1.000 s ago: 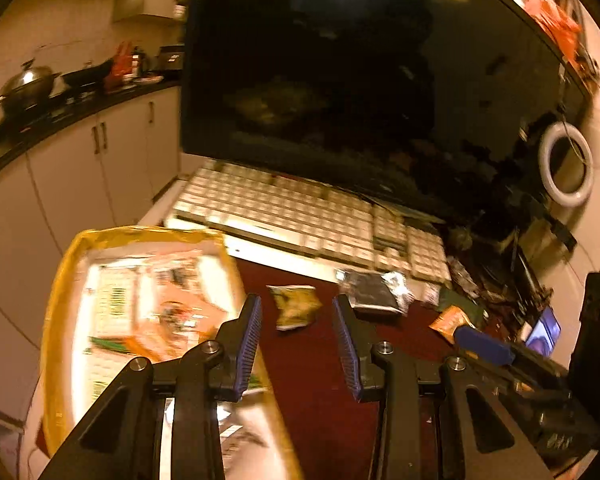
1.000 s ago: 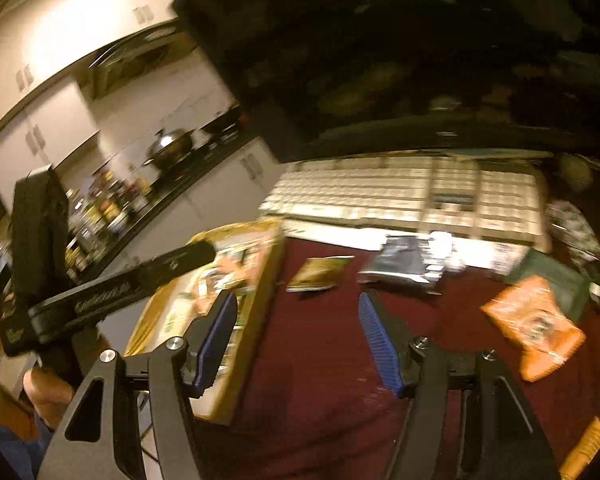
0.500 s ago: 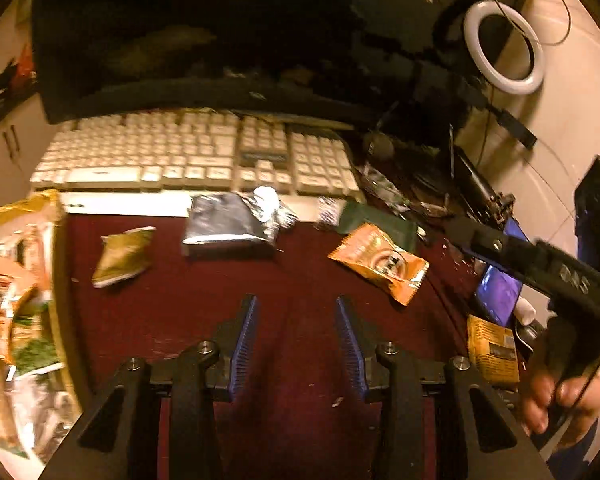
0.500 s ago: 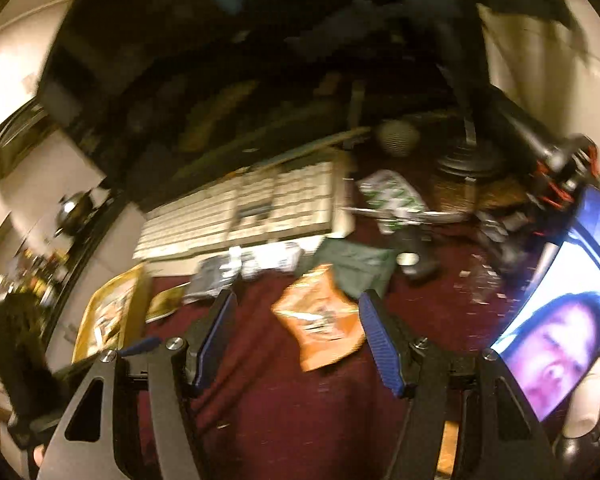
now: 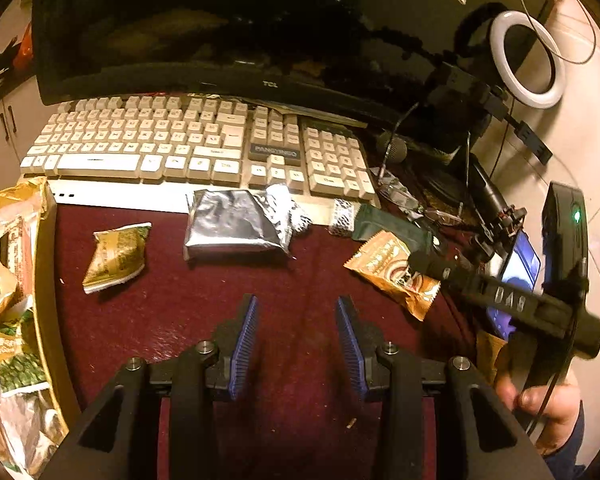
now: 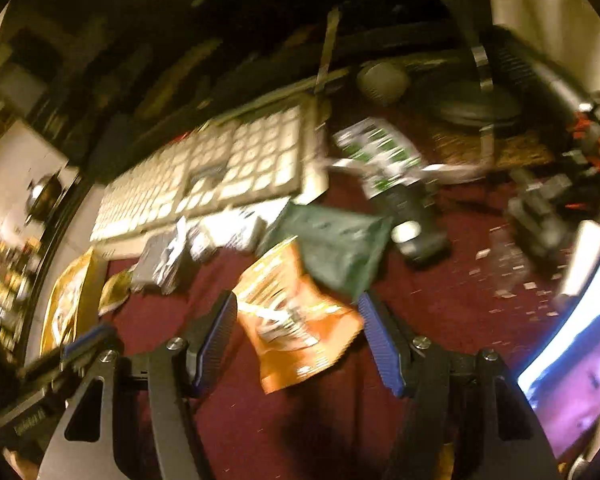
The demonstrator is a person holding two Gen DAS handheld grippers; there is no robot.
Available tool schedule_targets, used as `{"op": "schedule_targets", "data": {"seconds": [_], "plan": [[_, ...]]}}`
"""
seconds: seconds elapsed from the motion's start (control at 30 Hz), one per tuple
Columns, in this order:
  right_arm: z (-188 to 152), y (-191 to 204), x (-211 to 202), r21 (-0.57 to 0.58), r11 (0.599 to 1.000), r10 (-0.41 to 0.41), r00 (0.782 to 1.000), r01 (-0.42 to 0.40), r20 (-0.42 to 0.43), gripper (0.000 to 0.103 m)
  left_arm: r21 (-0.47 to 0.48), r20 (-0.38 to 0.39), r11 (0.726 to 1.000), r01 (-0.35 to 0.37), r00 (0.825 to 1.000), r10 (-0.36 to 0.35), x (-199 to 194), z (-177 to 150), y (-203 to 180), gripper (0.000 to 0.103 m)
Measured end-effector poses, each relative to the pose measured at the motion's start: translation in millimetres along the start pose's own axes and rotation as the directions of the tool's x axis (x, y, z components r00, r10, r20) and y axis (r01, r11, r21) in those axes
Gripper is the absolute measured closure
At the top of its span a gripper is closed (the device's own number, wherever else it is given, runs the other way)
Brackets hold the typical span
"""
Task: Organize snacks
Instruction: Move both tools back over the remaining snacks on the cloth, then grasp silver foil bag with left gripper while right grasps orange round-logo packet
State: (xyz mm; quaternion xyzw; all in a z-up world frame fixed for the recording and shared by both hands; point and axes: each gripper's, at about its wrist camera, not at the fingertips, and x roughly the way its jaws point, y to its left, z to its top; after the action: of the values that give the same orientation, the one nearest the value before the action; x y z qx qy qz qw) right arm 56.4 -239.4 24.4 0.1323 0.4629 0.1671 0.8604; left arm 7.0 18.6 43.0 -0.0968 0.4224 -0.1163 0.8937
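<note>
Snack packets lie on a dark red mat (image 5: 203, 304). An orange packet (image 6: 295, 320) lies between the open fingers of my right gripper (image 6: 295, 328), partly under its blue pads; it also shows in the left wrist view (image 5: 392, 272). A dark green packet (image 6: 336, 248) lies just behind it. A silver foil packet (image 5: 235, 226) and a small yellow-green packet (image 5: 115, 256) lie in front of the keyboard. My left gripper (image 5: 295, 332) is open and empty over bare mat. A yellow tray (image 5: 45, 280) with several packets stands at the left.
A white keyboard (image 5: 195, 148) and a black monitor (image 5: 195, 32) stand behind the mat. Cables, a ring light (image 5: 526, 60), a phone screen (image 5: 516, 280) and clutter fill the right side. My right gripper's body (image 5: 508, 300) and hand show at the right.
Both grippers have swung right from the tray side. My right gripper has moved forward and down, so the orange packet now lies between its fingers. My left gripper has barely moved since half a second ago.
</note>
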Motion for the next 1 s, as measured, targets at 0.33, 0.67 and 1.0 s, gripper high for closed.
{"op": "schedule_targets", "data": {"seconds": [0.33, 0.67, 1.0], "plan": [[-3.3, 28.7, -3.7, -0.110, 0.992, -0.062, 0.998, 0.058, -0.033, 0.034, -0.068, 0.063, 0.997, -0.038, 0.997, 0.042, -19.8, 14.8, 24.2, 0.061], [-9.5, 55.9, 26.3, -0.231, 0.961, -0.166, 0.986, 0.154, -0.034, 0.034, -0.081, 0.049, 0.995, -0.065, 0.996, 0.069, -16.6, 17.3, 28.3, 0.048], [-6.8, 34.0, 14.5, -0.156, 0.978, -0.129, 0.990, 0.135, 0.053, 0.068, -0.069, 0.043, 0.983, -0.168, 0.984, 0.171, 1.9, 35.4, 12.3, 0.024]]}}
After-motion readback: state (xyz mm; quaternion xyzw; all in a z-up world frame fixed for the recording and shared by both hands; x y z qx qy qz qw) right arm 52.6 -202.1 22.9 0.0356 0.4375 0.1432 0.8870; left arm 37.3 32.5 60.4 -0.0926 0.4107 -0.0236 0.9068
